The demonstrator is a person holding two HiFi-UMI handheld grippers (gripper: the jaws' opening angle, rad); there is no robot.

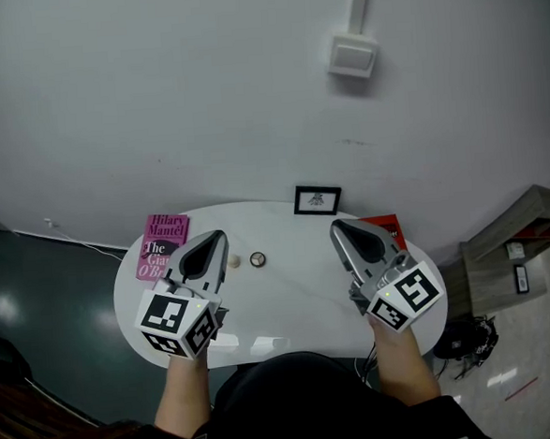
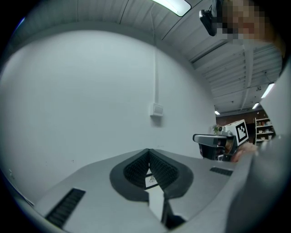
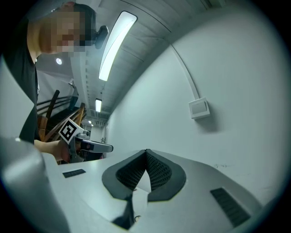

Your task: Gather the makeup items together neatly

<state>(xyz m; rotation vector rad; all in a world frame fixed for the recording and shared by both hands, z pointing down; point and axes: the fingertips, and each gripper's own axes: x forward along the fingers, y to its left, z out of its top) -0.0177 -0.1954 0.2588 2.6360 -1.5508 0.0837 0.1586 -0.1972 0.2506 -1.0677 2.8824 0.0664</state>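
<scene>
On the round white table (image 1: 290,307) a small round compact (image 1: 257,259) lies beside a small pale item (image 1: 234,261), just right of my left gripper (image 1: 218,235). That gripper hovers over the table's left half with its jaws shut and nothing between them; in the left gripper view its fingertips (image 2: 148,152) meet at a point. My right gripper (image 1: 336,226) is over the right half, also shut and holding nothing, and its tips touch in the right gripper view (image 3: 146,152). Each gripper shows in the other's view, the right gripper (image 2: 213,141) and the left gripper (image 3: 91,146).
A pink book (image 1: 161,244) lies at the table's left edge and a red book (image 1: 384,227) at the right, partly under my right gripper. A small black-framed picture (image 1: 317,200) stands at the back against the white wall. Boxes (image 1: 522,253) sit on the floor at the right.
</scene>
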